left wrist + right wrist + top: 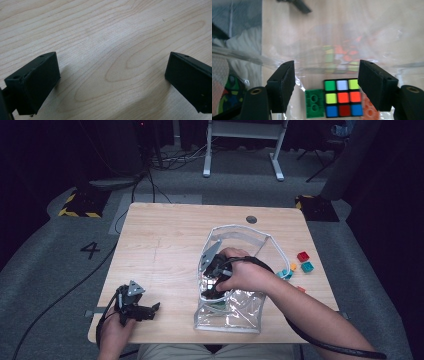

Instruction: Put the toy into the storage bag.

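My right gripper (216, 279) sits inside the mouth of a clear plastic zip pouch (235, 312) standing on the wooden table (165, 235), toward the near edge and right of centre. In the right gripper view its jaws stand wide apart with nothing between the pads; the gripper (327, 85) looks down into the pouch (377, 42). Below it, on the pouch floor, lies a Rubik's cube (341, 98), multicoloured face up, closer to the right-hand jaw. A green building brick (314, 103) touches the cube's left side, and an orange brick (369, 110) lies just beside its right side, partly hidden by the jaw. The cube's reflection shows on the pouch wall above.

My left gripper (142, 310) rests low over the table at the near left corner, well apart from the pouch. In the left gripper view its jaws are wide open over bare wood grain (112, 50), holding nothing.

Outside the pouch, to its right on the table: a red block (303, 256), a teal block (307, 266), and a few smaller coloured bricks (289, 271) near the right forearm.
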Motion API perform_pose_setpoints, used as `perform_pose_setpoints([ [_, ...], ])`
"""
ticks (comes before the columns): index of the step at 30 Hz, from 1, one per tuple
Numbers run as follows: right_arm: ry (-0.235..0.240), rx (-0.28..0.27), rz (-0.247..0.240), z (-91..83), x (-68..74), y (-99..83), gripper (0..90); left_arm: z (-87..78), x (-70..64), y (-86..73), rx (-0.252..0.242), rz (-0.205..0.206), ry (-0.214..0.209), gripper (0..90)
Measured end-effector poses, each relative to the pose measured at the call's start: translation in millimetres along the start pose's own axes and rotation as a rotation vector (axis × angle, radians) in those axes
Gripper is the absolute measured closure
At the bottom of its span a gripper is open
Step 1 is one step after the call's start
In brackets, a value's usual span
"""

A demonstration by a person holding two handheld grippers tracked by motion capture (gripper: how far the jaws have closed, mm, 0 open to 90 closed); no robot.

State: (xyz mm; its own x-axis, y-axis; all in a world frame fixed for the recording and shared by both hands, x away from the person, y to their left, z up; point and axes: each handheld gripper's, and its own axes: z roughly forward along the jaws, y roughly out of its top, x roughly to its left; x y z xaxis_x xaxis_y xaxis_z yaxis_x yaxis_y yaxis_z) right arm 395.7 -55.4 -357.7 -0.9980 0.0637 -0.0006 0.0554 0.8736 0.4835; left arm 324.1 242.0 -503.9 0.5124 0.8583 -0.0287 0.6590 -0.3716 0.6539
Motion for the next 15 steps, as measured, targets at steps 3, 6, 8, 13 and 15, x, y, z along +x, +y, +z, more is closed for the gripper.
perform_pose_setpoints([
  [3,-0.041,-0.049,0.014,-15.3,-4.4,-2.1,30.9,0.0,0.0,0.0,0.000,0.000,0.000,0.0],
  [6,-0.087,-0.087,0.037,-33.1,-8.0,-6.4,31.4,0.1,-0.1,0.0,0.000,-0.001,-0.002,0.0],
  [8,-0.114,-0.110,0.048,-44.7,-10.9,-9.9,31.4,0.1,-0.1,0.0,0.000,-0.001,-0.002,0.0],
  [13,-0.178,-0.157,0.093,-77.4,-16.0,-22.0,31.2,0.1,-0.1,0.0,0.000,-0.001,-0.002,0.0],
  [15,-0.192,-0.171,0.104,-86.4,-17.5,-26.0,31.5,0.1,-0.2,0.0,0.000,-0.001,-0.002,0.0],
])
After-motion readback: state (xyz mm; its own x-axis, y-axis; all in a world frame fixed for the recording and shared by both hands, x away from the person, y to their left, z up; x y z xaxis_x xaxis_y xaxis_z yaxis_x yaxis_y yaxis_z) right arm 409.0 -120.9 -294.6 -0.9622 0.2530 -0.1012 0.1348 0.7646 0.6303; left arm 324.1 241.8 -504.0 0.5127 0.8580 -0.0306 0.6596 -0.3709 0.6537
